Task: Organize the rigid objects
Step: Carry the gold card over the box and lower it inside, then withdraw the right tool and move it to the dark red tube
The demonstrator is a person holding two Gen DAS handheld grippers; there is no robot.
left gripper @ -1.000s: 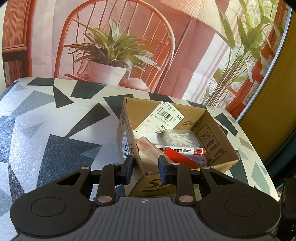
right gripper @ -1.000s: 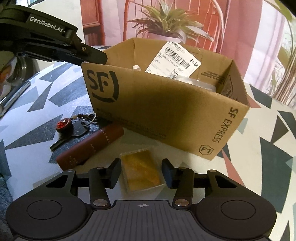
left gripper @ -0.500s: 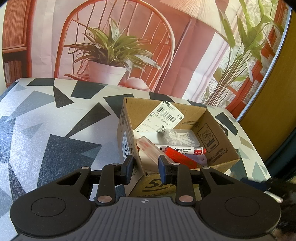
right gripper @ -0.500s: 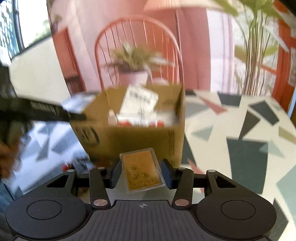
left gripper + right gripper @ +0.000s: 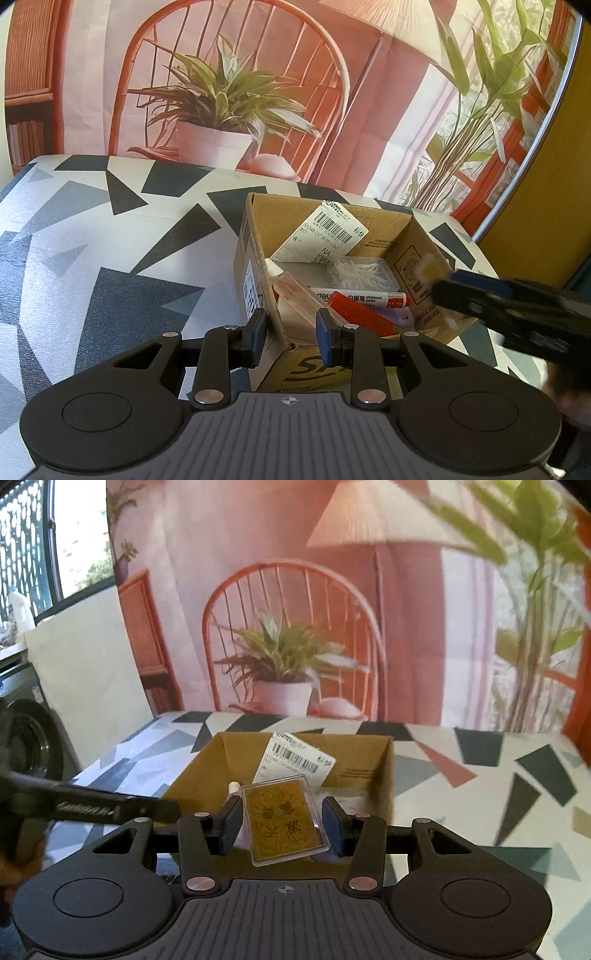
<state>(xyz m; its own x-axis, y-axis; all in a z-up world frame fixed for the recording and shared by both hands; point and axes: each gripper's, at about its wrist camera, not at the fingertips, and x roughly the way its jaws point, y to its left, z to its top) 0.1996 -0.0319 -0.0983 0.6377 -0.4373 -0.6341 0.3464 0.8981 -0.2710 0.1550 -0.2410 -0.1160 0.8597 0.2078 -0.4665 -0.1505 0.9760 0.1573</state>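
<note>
The right claw (image 5: 282, 823) held the gold card case (image 5: 284, 821) above the cardboard box (image 5: 207, 771); the case sat tilted and could slip. The left claw (image 5: 290, 334), narrow, pinched the box's 7 o'clock corner.

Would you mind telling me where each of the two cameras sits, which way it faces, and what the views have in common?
Left wrist: sits on the left gripper, looking down into the cardboard box; its fingers clamp the box's near corner, and the right gripper enters at the right.
Right wrist: sits on the right gripper, facing the box from above; it holds a gold card case, and the left gripper shows at the left.
Shared: the box, its shipping label, the patterned table.
</note>
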